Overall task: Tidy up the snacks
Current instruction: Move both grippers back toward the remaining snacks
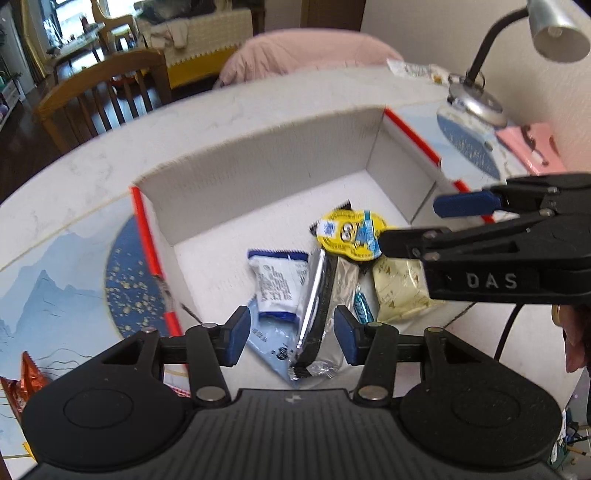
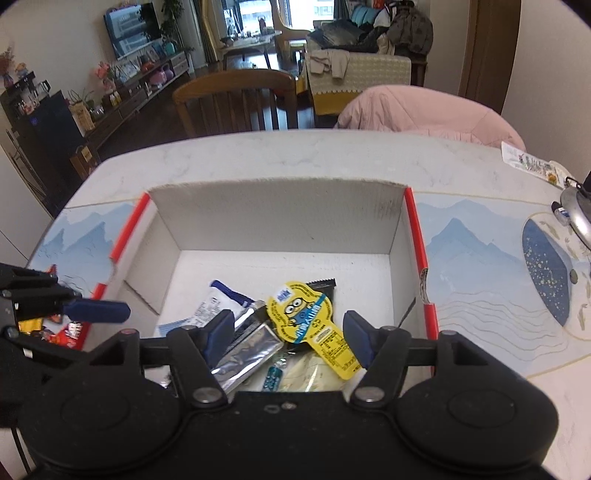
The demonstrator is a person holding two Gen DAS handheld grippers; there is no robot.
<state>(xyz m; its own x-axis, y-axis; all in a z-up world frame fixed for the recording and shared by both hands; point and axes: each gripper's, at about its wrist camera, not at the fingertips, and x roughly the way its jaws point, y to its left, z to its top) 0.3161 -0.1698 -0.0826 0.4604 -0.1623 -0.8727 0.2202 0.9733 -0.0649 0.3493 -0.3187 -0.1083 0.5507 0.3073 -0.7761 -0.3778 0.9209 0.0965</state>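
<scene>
Behind the marble table (image 2: 258, 155) my right-hand camera takes in a living room: television (image 2: 133, 26) at far left, then a wooden chair (image 2: 236, 99), then a pink cushion (image 2: 417, 110). My left-hand camera misses the television but catches a desk lamp (image 1: 554, 33) at upper right and an orange foil wrapper (image 1: 26, 376) lying on the mat at lower left, outside the box.

Both views look down into the white cardboard box (image 2: 277, 218) with red edges, where the snacks lie heaped. Reading across in the left view: a blue-and-white packet (image 1: 277, 284), a silver wrapper (image 1: 316, 306), a small teal candy (image 1: 364, 306), a cream packet (image 1: 399, 291), and the yellow Minion snack (image 1: 351, 236) on top.

My left gripper (image 1: 291, 332) hangs spread wide and empty above the silver wrapper. My right gripper (image 2: 291, 338) is likewise parted, holding nothing, with the Minion snack's tail lying between its fingers below them.
</scene>
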